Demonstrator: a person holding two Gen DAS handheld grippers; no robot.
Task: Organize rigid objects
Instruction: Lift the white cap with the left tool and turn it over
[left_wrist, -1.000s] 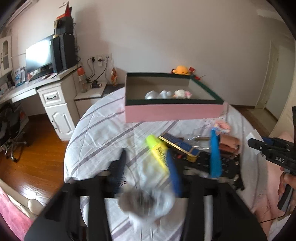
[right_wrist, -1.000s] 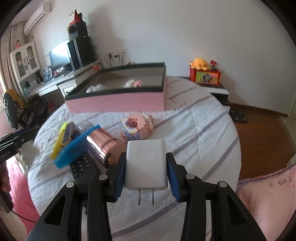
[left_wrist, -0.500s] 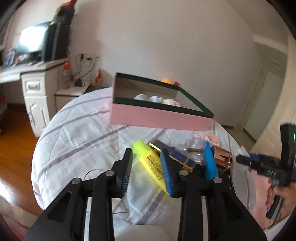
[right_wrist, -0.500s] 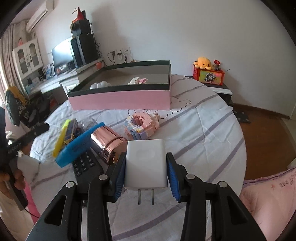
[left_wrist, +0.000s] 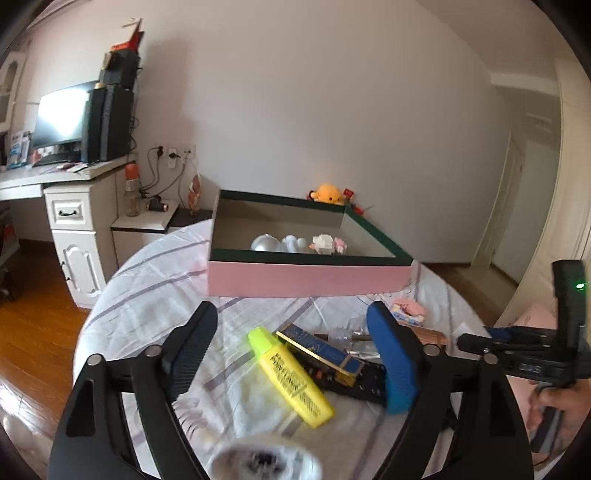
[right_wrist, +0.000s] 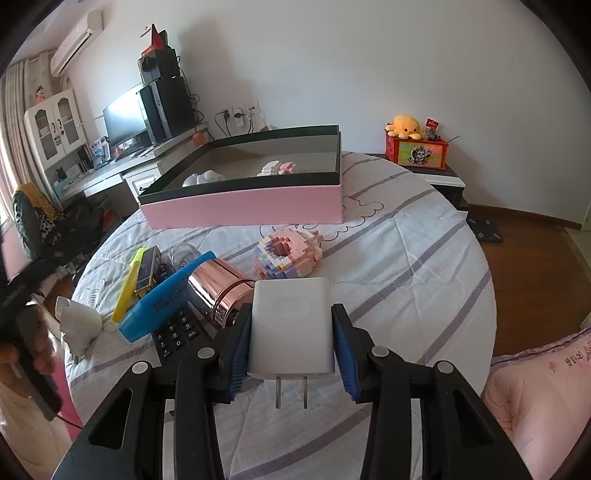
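My left gripper (left_wrist: 291, 314) hovers over the clutter with its jaws opening wide and nothing pressed between them. A yellow highlighter (left_wrist: 291, 376) lies on the cloth beneath the gap, and a blurred white object (left_wrist: 266, 458) rests just under the gripper. It also shows as a white object (right_wrist: 77, 321) in the right wrist view. My right gripper (right_wrist: 290, 314) is shut on a white charger plug (right_wrist: 290, 325), prongs toward the camera, above the table. The pink box (right_wrist: 240, 210) with a dark green rim stands at the back and holds a few small white and pink items.
On the striped tablecloth (right_wrist: 399, 258) lie a blue highlighter (right_wrist: 166, 299), a rose-gold cylinder (right_wrist: 218, 291), a pink block toy (right_wrist: 288, 254), a black keypad device (right_wrist: 177, 332) and a blue-and-gold box (left_wrist: 317, 349). A desk (left_wrist: 74, 177) stands at the left.
The left jaws have spread from narrow to wide, and the blurred white thing between them now lies on the cloth below. The right gripper and its plug have stayed put.
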